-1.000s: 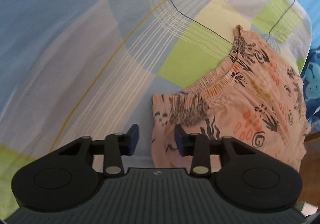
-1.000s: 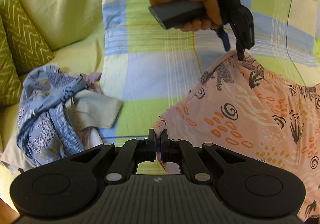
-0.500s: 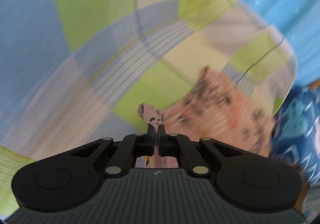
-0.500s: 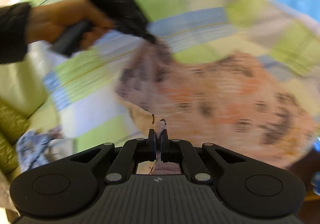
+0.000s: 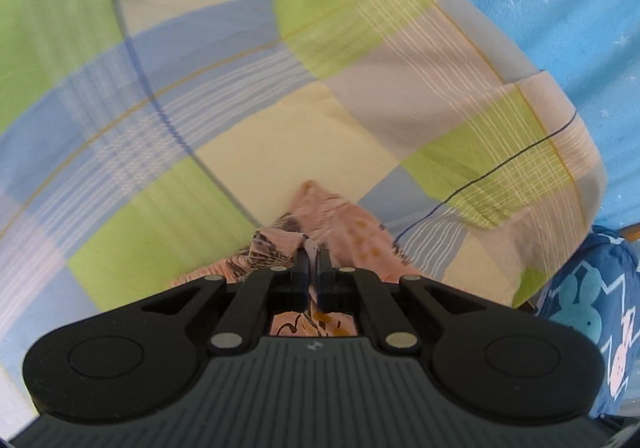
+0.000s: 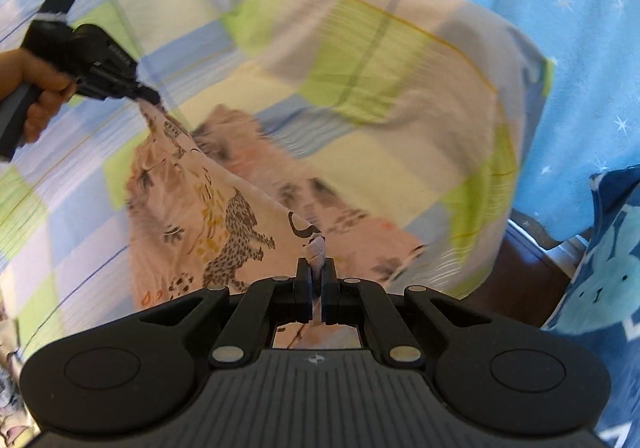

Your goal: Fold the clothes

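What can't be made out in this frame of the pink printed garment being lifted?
- Pink garment: far half motion-blurred in the right wrist view, so its type is unclear.
- In the left wrist view, the left gripper body hides most of it.
- Person's hand: cut off by the left edge.
- Right gripper: pinched corner bunched, layers uncountable.

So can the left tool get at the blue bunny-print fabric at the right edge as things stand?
Probably not: the left tool is shut on the pink patterned garment, which the right tool also grips; the bunny-print fabric lies off the checked sheet.
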`<state>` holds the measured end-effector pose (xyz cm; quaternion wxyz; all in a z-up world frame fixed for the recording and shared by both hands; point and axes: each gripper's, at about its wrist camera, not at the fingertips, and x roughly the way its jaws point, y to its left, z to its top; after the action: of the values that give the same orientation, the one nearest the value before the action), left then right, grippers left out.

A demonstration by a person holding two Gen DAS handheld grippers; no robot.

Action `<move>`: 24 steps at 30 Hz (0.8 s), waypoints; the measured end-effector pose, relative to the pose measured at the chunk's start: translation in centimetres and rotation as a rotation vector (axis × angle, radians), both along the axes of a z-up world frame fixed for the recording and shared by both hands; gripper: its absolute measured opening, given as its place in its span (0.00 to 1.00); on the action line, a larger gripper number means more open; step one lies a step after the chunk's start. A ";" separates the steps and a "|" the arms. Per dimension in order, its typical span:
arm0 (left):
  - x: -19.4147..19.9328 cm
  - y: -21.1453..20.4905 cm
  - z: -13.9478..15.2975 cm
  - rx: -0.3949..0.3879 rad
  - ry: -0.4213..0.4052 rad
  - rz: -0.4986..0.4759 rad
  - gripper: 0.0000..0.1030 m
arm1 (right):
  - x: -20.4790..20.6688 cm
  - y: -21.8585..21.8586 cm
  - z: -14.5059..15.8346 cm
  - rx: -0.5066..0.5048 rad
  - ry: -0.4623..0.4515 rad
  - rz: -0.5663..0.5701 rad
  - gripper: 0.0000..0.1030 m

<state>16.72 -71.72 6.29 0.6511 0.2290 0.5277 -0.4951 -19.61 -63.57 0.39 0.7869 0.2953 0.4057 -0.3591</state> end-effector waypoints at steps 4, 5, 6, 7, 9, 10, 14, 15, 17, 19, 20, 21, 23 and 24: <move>-2.0 -2.9 -2.2 0.031 -0.040 0.003 0.01 | -0.9 -3.8 -2.9 0.055 0.012 -0.016 0.02; -2.3 -3.5 -2.8 0.039 -0.047 0.006 0.01 | -1.0 -4.6 -3.8 0.079 0.016 -0.024 0.02; -2.5 -4.0 -3.4 0.048 -0.051 0.008 0.01 | -1.1 -5.1 -4.7 0.096 0.017 -0.030 0.02; -2.7 -4.4 -3.9 0.053 -0.057 0.007 0.01 | -1.1 -5.6 -5.5 0.114 0.018 -0.037 0.02; -3.1 -5.1 -5.0 0.060 -0.072 -0.006 0.02 | -1.3 -6.5 -7.2 0.150 0.017 -0.055 0.02; -3.3 -5.3 -5.4 0.061 -0.081 -0.019 0.02 | -1.4 -6.8 -7.8 0.158 0.016 -0.066 0.02; -3.7 -5.7 -6.7 0.031 -0.068 -0.069 0.05 | -1.4 -7.4 -10.0 0.196 0.020 -0.089 0.02; -3.8 -5.8 -7.1 0.019 -0.054 -0.089 0.11 | -1.3 -7.5 -10.5 0.199 0.028 -0.088 0.03; -3.9 -5.7 -7.4 0.012 -0.043 -0.123 0.20 | -1.2 -7.6 -11.0 0.205 0.043 -0.086 0.06; -3.9 -5.5 -7.0 0.012 -0.052 -0.146 0.22 | -1.4 -7.8 -11.1 0.222 0.048 -0.102 0.11; -3.7 -5.2 -6.7 0.005 -0.048 -0.150 0.25 | -1.6 -7.9 -11.0 0.228 0.044 -0.109 0.15; -3.3 -4.9 -6.1 -0.005 -0.043 -0.151 0.32 | -1.7 -7.9 -11.0 0.234 0.040 -0.111 0.15; -2.5 -4.3 -5.2 -0.022 -0.044 -0.160 0.39 | -2.1 -7.9 -11.0 0.244 0.029 -0.111 0.15; -2.1 -4.0 -4.9 -0.027 -0.043 -0.163 0.42 | -2.1 -7.9 -10.9 0.246 0.028 -0.108 0.15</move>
<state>14.66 -75.74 1.39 0.6230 0.2728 0.4865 -0.5484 -21.76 -71.42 -10.54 0.7186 0.4061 0.4410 -0.3524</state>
